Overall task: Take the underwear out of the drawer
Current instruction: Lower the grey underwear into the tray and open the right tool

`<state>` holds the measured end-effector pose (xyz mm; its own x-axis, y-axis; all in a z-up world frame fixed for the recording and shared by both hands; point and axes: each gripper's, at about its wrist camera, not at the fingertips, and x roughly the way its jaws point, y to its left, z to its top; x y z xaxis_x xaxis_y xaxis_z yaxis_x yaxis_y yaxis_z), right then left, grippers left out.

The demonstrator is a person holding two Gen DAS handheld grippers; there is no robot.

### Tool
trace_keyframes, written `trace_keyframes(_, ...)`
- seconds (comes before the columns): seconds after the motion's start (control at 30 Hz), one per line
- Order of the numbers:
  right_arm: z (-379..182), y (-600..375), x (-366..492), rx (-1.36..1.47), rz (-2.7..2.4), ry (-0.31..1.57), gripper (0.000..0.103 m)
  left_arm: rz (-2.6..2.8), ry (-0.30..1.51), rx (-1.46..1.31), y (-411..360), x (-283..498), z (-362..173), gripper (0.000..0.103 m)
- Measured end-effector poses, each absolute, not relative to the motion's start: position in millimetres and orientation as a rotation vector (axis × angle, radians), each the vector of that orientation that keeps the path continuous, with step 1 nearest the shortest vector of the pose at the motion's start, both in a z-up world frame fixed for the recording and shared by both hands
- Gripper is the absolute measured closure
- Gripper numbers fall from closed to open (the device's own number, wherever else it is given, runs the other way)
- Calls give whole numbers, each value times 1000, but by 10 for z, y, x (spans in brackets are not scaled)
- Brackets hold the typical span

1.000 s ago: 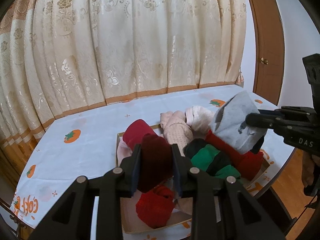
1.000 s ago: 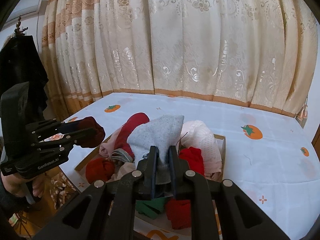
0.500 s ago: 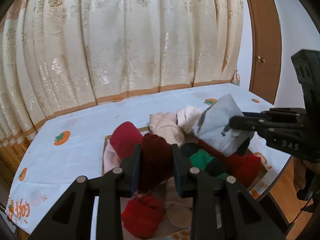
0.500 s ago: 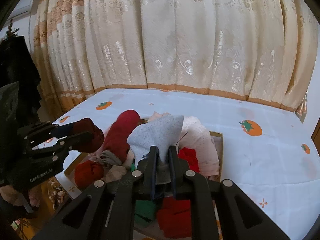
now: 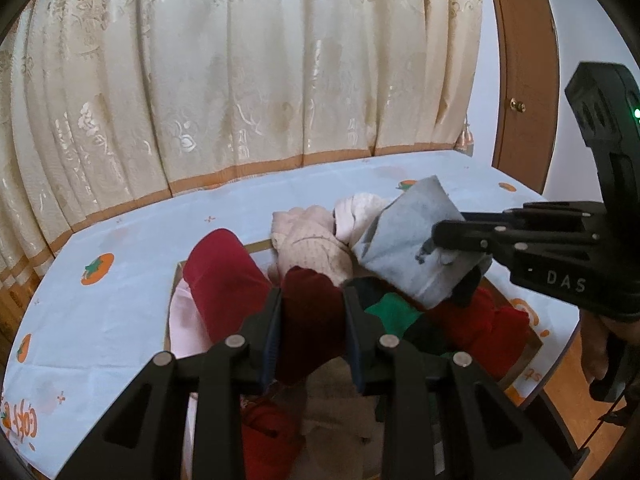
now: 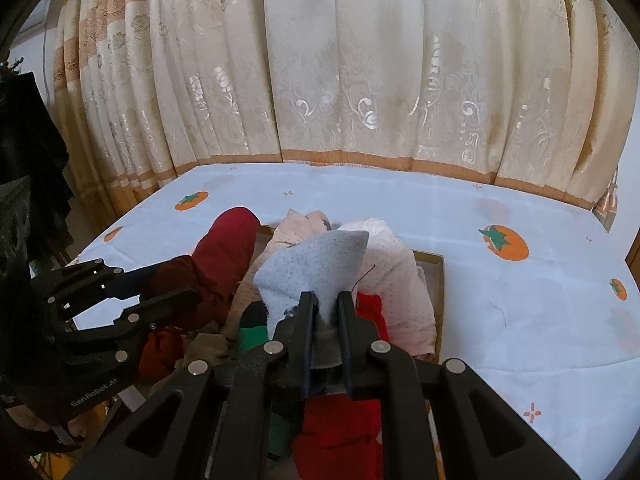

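Cloth filled most of the left wrist view, and much of it was hard to sort out. The left gripper (image 5: 312, 320) was clamped on a dark red garment (image 5: 310, 312), a thick soft roll bulging between its black fingers; its lower end was hidden behind them. Below lay the drawer (image 5: 176, 280), a shallow cardboard-coloured box on a pale blue tablecloth (image 5: 120, 300) printed with orange fruit; only parts of its rim showed past the heap. In it lay a red roll (image 5: 224, 280), a pink dotted knit (image 5: 312, 248), green cloth (image 5: 392, 312) and more red pieces, their edges lost in one another. At right the right gripper (image 5: 440, 236) came in sideways, pinched on a grey garment (image 5: 412, 240) held above the heap; the hand beneath it was cut off at the frame's edge.

In the right wrist view, the right gripper (image 6: 324, 312) was closed tight on the grey garment (image 6: 316, 268), a felt-like speckled fold rising to a point above the fingers. Its lower part vanished between them. The left gripper (image 6: 172, 284) reached in from the left, gripping the dark red garment (image 6: 184, 276) over the drawer (image 6: 438, 280). Pink knit (image 6: 396, 280), green (image 6: 252, 332) and red cloth (image 6: 340, 428) crowded below, partly hidden. A cream embroidered curtain (image 6: 360, 80) hung in folds behind.
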<state>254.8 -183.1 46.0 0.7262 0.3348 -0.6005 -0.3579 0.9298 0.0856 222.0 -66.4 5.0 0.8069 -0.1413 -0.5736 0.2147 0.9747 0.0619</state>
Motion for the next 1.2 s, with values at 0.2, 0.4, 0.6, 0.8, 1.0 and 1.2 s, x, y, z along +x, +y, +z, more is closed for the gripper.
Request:
trace_keyframes(0.2, 428, -1814, 2627, -39, 382, 668, 90, -193, 623, 130, -688, 2285, -33, 76)
trace_keyframes(0.4, 347, -1763, 2692, -48, 380, 690, 90, -194, 643, 138, -700, 2333, -102, 76)
trace_keyframes(0.6, 246, -1746, 2767, -51, 375, 730, 90, -191, 654, 129, -678, 2354, -139, 65)
trace_keyframes(0.8, 252, -1763, 2735, -55, 364, 743, 56, -197, 643, 133, -689, 2268, -104, 59)
trace_keyframes(1.0, 272, -1781, 2641, -50, 361, 729, 43, -196, 630, 114, -626, 2149, -53, 52)
trace_keyframes(1.2, 339, -1836, 2455, -33, 356, 701, 42, -187, 594, 82, -534, 1970, 55, 39)
